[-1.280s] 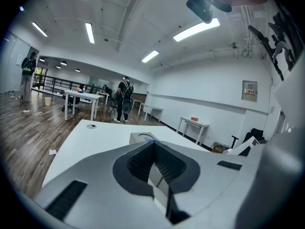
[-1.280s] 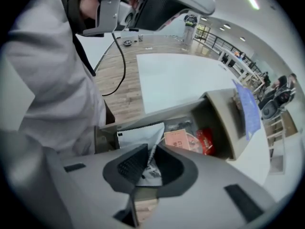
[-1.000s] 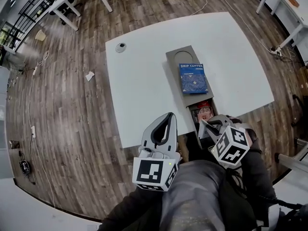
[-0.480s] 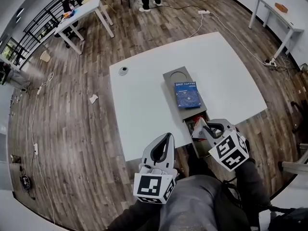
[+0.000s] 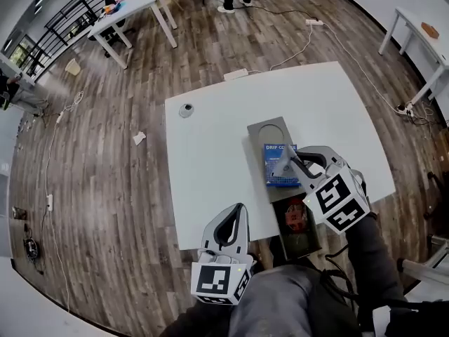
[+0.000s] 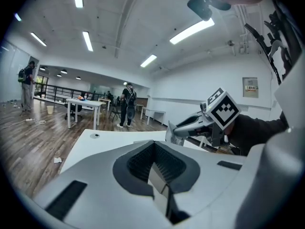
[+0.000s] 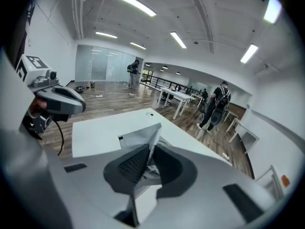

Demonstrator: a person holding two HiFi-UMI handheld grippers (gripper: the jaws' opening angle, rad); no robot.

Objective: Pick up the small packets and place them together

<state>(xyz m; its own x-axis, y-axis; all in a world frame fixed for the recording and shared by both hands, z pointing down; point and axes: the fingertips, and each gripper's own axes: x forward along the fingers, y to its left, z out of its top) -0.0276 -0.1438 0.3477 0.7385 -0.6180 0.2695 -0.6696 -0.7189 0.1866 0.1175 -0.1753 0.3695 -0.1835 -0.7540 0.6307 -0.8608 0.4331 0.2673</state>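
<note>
Silvery small packet (image 7: 139, 136) is pinched in the right tongs (image 5: 288, 162), held above the blue coffee box (image 5: 279, 180) on the grey tray (image 5: 269, 130). Red packets (image 5: 295, 216) lie in the tray's near compartment. The left tongs (image 5: 236, 212) are closed and empty at the white counter's (image 5: 210, 153) near edge.

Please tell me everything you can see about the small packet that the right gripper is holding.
The small silvery-grey foil-looking packet is flat and roughly rectangular, with a small black mark near one corner. The right gripper is shut on it, so it stands on edge and juts beyond the jaws; nothing else touches it. In the head view it appears over the blue cardboard box on the long grey tray.
</note>
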